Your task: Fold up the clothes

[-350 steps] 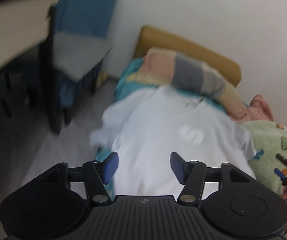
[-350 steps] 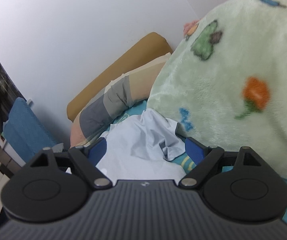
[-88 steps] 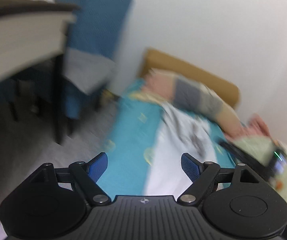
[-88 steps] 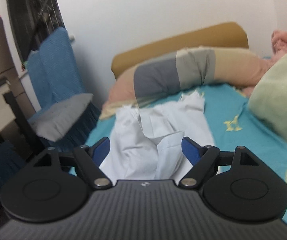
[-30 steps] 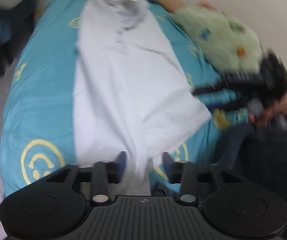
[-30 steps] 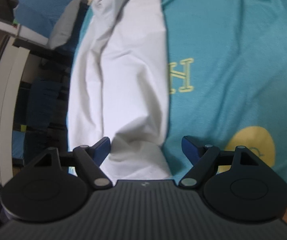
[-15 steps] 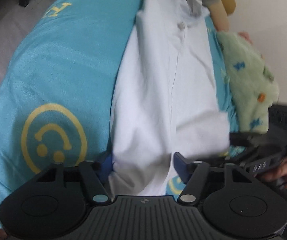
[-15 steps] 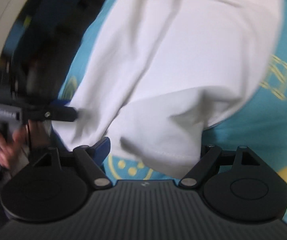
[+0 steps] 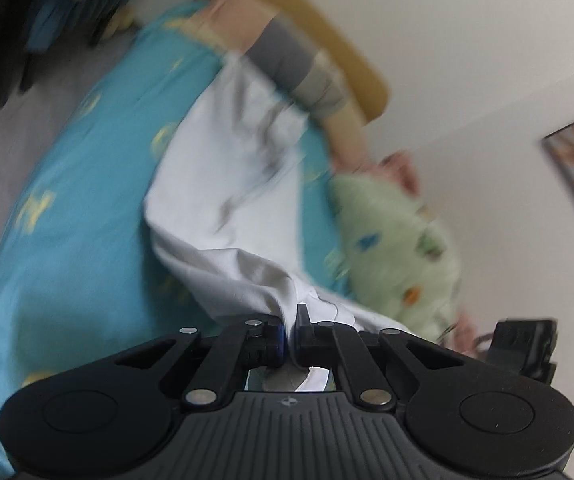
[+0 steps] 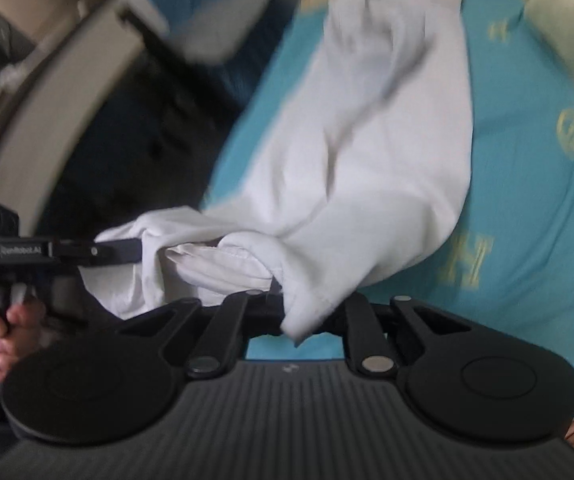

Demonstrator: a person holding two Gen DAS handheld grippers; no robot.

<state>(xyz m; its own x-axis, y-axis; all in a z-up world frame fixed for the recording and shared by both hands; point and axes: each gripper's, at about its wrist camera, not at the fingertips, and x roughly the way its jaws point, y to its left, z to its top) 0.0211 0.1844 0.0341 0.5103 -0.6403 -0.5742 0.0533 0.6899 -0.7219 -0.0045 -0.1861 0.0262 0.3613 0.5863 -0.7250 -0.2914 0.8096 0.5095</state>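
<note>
Cloth fills the middle of both views: a white shirt [image 9: 227,200] of thin, soft fabric, creased and bunched, lying lengthwise on a bed covered by a smooth teal sheet [image 9: 79,208] printed with yellow letters and round faces. We see the near hem of the shirt lifted off the sheet and pulled into a taut, wrinkled ridge between our two tools. Our left gripper [image 9: 290,334] has its black jaws drawn nearly together, with a pinch of the hem caught between the blue-lined pads. Our right gripper [image 10: 307,312] is closing, and a folded corner of the hem, with its stitched edge showing, sits squeezed between its fingers and drapes over them. From the right wrist view, the left gripper [image 10: 127,251] shows as a flat black bar biting into the far end of the hem, with our left hand [image 10: 3,324] wrapped round its handle. At the head of the bed lies a long pillow [image 9: 295,68] banded in peach, grey and beige, against a rounded mustard headboard [image 9: 327,36]. Beside the shirt sits a fluffy pale green blanket [image 9: 399,232] with small coloured shapes on its pile. Much of both pictures is blurred.
</note>
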